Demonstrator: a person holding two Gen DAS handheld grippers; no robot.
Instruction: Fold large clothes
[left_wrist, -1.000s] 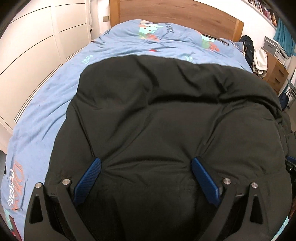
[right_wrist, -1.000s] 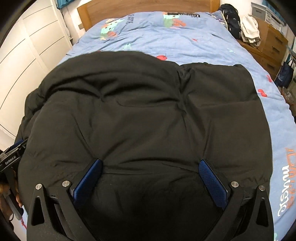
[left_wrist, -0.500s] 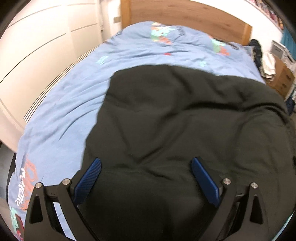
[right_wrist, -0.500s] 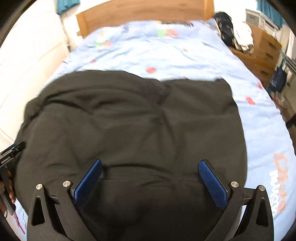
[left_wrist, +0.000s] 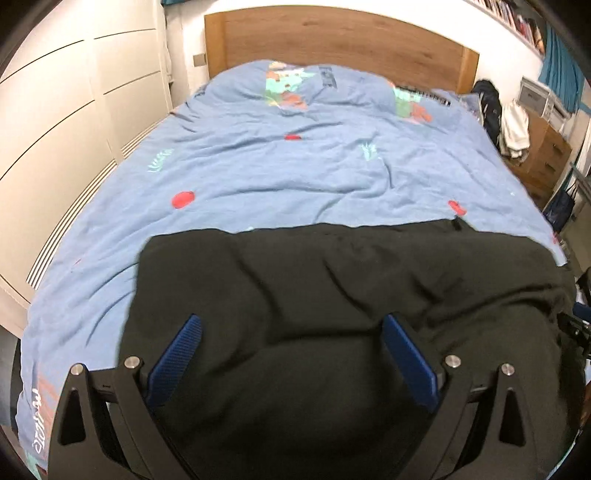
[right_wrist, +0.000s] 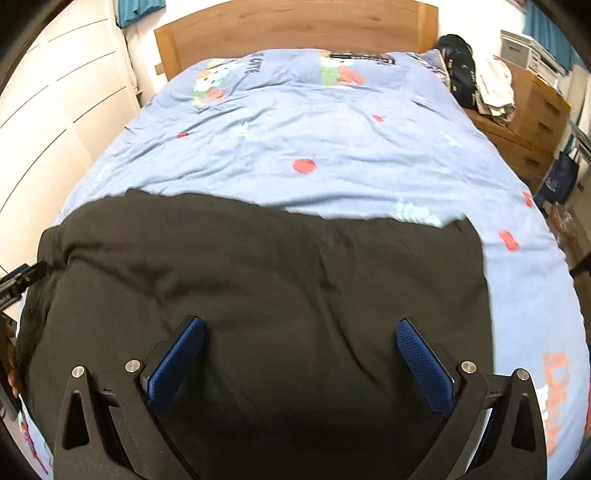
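Observation:
A large black padded garment (left_wrist: 332, 295) lies spread on the near end of a bed with a blue printed cover (left_wrist: 277, 177). It also fills the lower half of the right wrist view (right_wrist: 266, 280). My left gripper (left_wrist: 291, 336) is open above the garment's near left part, blue pads wide apart, nothing between them. My right gripper (right_wrist: 301, 338) is open above the garment's near right part, also empty. The garment's near edge is hidden under both grippers.
A wooden headboard (left_wrist: 332, 40) stands at the far end. White wardrobe doors (left_wrist: 55, 129) line the left side. A wooden dresser (right_wrist: 532, 122) with piled clothes and a dark bag (right_wrist: 460, 70) stands on the right.
Both grippers have pulled back toward the foot of the bed. The garment takes up less of each view and much more blue cover shows beyond it. Both stay open.

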